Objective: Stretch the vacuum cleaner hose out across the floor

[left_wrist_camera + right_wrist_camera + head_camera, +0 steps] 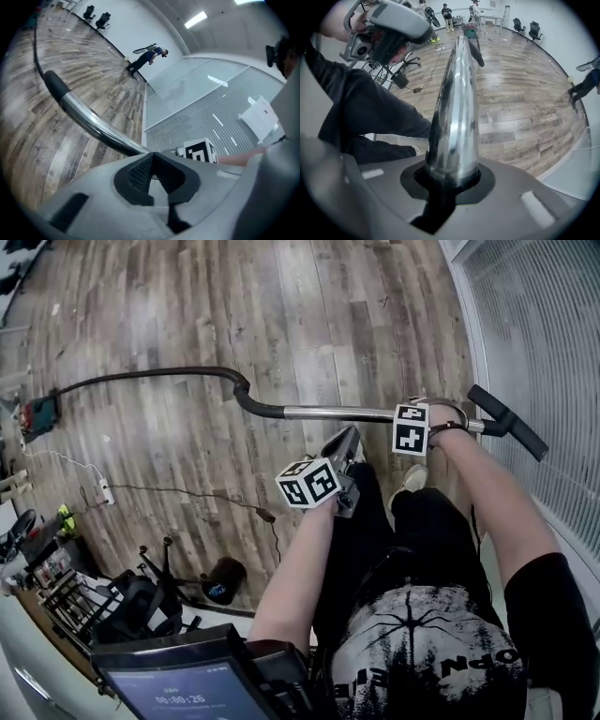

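Handling: chrome wand (337, 412) likely rigid, slick; hose (141, 376) limp | right tool (451, 180) clamped round the chrome wand | left tool (152, 169) closed, empty | best hold: wand

The tablet (183, 681) at the near edge of the head view is cut off by the frame, and the dark clutter (122, 601) at near left is too tangled to name. The vacuum cleaner (37, 415) at far left is too small for detail. The metal tube (457, 108) has its near end hidden inside the right gripper (452, 174); in the left gripper view its lower stretch passes behind the left gripper (152, 161). 1 far person (146, 57) there, and perhaps 3 people (447, 10) in the right gripper view, are too small to make out.
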`<control>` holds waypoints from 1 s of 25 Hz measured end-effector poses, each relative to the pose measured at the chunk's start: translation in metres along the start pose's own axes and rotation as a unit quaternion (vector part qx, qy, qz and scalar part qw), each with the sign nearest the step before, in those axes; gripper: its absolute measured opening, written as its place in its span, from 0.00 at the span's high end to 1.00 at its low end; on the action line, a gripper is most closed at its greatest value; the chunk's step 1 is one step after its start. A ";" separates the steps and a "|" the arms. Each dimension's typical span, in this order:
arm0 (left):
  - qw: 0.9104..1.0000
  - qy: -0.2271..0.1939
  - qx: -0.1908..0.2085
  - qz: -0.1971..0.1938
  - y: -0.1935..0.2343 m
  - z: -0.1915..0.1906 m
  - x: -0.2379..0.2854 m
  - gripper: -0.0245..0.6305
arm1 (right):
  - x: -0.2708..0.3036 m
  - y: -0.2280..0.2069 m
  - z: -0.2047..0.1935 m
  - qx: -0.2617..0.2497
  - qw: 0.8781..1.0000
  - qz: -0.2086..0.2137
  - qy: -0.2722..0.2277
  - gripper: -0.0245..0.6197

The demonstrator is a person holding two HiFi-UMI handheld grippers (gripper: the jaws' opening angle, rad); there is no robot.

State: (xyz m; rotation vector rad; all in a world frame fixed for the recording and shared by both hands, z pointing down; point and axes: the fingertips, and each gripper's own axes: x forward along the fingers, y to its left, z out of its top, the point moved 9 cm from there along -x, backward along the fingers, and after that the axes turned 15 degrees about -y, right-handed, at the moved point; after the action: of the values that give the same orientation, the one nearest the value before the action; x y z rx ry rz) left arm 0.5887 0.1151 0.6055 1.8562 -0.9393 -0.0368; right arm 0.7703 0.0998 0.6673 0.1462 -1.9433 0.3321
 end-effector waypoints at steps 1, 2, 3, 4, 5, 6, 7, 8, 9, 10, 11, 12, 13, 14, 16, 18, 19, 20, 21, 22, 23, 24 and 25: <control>1.000 0.004 0.010 -0.010 0.003 0.000 0.006 0.96 | 0.010 -0.006 -0.006 -0.001 1.000 0.000 0.000 0.84; 1.000 0.004 0.019 -0.018 0.007 -0.002 0.012 0.96 | 0.021 -0.011 -0.014 -0.003 1.000 -0.002 0.001 0.84; 0.999 0.003 0.028 -0.024 0.013 -0.006 0.017 0.96 | 0.034 -0.014 -0.022 -0.006 1.000 -0.003 0.002 0.84; 0.999 -0.001 0.035 -0.028 0.019 -0.009 0.023 0.96 | 0.047 -0.018 -0.031 -0.009 1.000 -0.005 0.003 0.84; 0.999 -0.005 0.042 -0.032 0.027 -0.012 0.030 0.96 | 0.060 -0.022 -0.040 -0.011 1.000 -0.007 0.005 0.84; 0.998 -0.010 0.048 -0.036 0.033 -0.014 0.037 0.96 | 0.073 -0.026 -0.049 -0.012 1.000 -0.009 0.006 0.84; 0.998 -0.015 0.052 -0.039 0.039 -0.018 0.043 0.96 | 0.086 -0.028 -0.059 -0.013 1.000 -0.010 0.007 0.84; 0.997 -0.020 0.055 -0.044 0.044 -0.023 0.049 0.96 | 0.099 -0.029 -0.070 -0.013 1.000 -0.010 0.007 0.84; 0.997 -0.024 0.057 -0.049 0.049 -0.029 0.055 0.96 | 0.114 -0.030 -0.083 -0.013 1.000 -0.010 0.007 0.84; 0.996 -0.028 0.060 -0.056 0.056 -0.036 0.064 0.96 | 0.130 -0.034 -0.095 -0.013 1.000 -0.011 0.006 0.84; 0.995 -0.032 0.064 -0.063 0.065 -0.041 0.073 0.96 | 0.147 -0.040 -0.107 -0.015 1.000 -0.013 0.005 0.84; 0.995 -0.035 0.070 -0.069 0.075 -0.047 0.084 0.96 | 0.166 -0.047 -0.118 -0.017 1.000 -0.016 0.003 0.84; 0.994 -0.037 0.078 -0.073 0.087 -0.053 0.096 0.96 | 0.186 -0.056 -0.128 -0.019 1.000 -0.019 0.000 0.84; 0.992 -0.039 0.089 -0.078 0.098 -0.060 0.108 0.96 | 0.208 -0.064 -0.138 -0.018 1.000 -0.021 -0.003 0.84; 0.989 -0.042 0.114 -0.087 0.119 -0.080 0.131 0.96 | 0.252 -0.079 -0.163 -0.012 1.000 -0.028 -0.007 0.85; 0.985 -0.043 0.133 -0.098 0.134 -0.099 0.148 0.96 | 0.290 -0.091 -0.189 0.000 0.999 -0.038 -0.008 0.85; 0.984 -0.045 0.138 -0.103 0.138 -0.105 0.153 0.96 | 0.305 -0.096 -0.200 0.005 0.999 -0.044 -0.008 0.86; 0.983 -0.048 0.140 -0.108 0.142 -0.110 0.158 0.96 | 0.318 -0.100 -0.211 0.007 0.999 -0.050 -0.010 0.86; 0.983 -0.053 0.136 -0.113 0.145 -0.114 0.163 0.96 | 0.332 -0.105 -0.222 0.006 0.998 -0.056 -0.014 0.86; 0.983 -0.058 0.127 -0.117 0.149 -0.119 0.168 0.96 | 0.345 -0.109 -0.234 0.004 0.998 -0.061 -0.019 0.86; 0.984 -0.064 0.117 -0.119 0.153 -0.126 0.172 0.96 | 0.359 -0.111 -0.247 0.001 0.998 -0.064 -0.026 0.86; 0.984 -0.069 0.109 -0.120 0.155 -0.133 0.173 0.96 | 0.373 -0.112 -0.260 -0.001 0.997 -0.066 -0.033 0.86; 0.984 -0.075 0.108 -0.119 0.157 -0.140 0.171 0.96 | 0.387 -0.111 -0.271 -0.004 0.997 -0.069 -0.039 0.86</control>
State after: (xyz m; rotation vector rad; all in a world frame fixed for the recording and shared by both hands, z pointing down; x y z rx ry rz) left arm 0.6743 0.0881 0.8612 2.1840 -0.8436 -0.2310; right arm 0.8885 0.0951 1.1381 0.2904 -2.0000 0.2316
